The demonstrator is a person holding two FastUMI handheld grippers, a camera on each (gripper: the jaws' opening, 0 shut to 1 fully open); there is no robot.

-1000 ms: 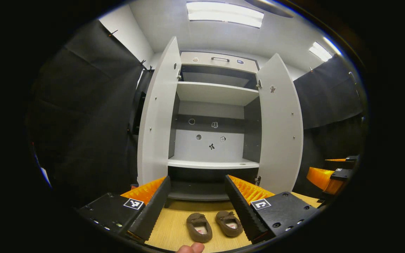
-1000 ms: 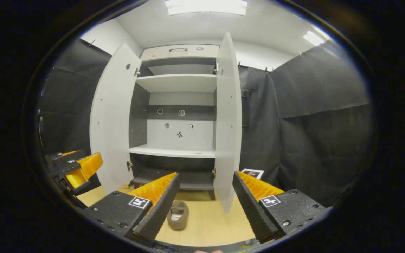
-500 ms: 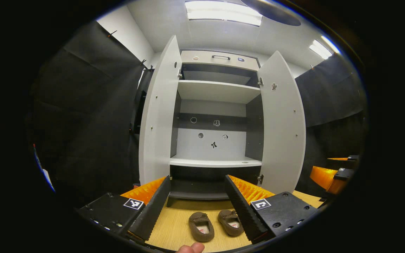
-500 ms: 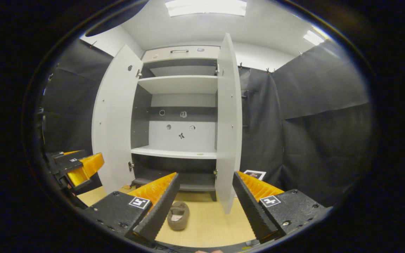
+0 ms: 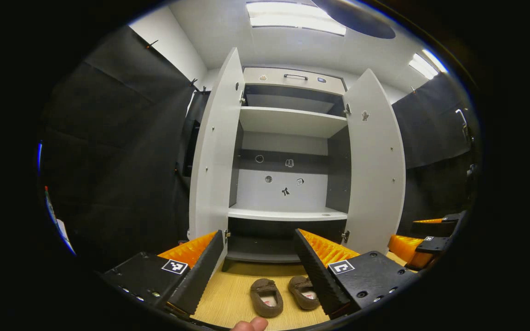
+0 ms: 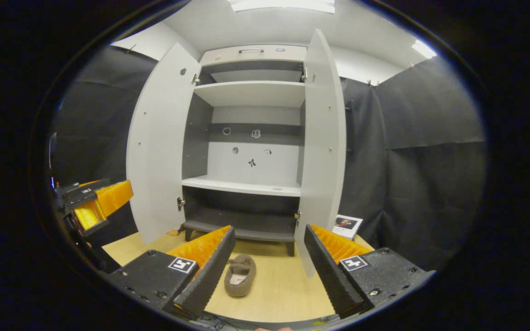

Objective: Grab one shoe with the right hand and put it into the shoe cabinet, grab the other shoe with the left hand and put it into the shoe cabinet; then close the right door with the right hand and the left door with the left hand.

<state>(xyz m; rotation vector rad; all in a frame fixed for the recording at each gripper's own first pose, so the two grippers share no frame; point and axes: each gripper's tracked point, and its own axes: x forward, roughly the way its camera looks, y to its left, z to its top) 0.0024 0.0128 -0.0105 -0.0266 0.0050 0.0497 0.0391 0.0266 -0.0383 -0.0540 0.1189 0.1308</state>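
A: Status?

B: Both shoes on the floor [image 5: 228, 299] in front of the shoe cabinet [image 5: 288, 122], side by side, toes toward it. Left shoe [image 5: 267, 297], right shoe [image 5: 303, 292]. Nothing grasped.

A: Fingers?

B: Left gripper [image 5: 258, 262] has its fingers spread wide and empty, hanging above and short of the pair. Right gripper [image 6: 268, 262] likewise spread and empty; in the right gripper view one shoe [image 6: 240, 275] lies low between its fingers, nearer the left one, no contact. I can't tell which of the pair that is.

A: Doors?

B: Left door [image 5: 216, 151] and right door [image 5: 377, 161] both swung fully out, presumably so the shelves are reachable. Middle shelf [image 5: 288, 214] and the low bottom shelf [image 5: 258, 253] hold nothing.

A: Why held wide?

B: My read: pre-grasp. Wide opening clears the shoe's width on the way down. Right goes first per task.

A: Risk?

B: Shoes nearly touch, so a finger going down between them could nudge the neighbour. The right door's edge sits near the right gripper's path in the right gripper view.
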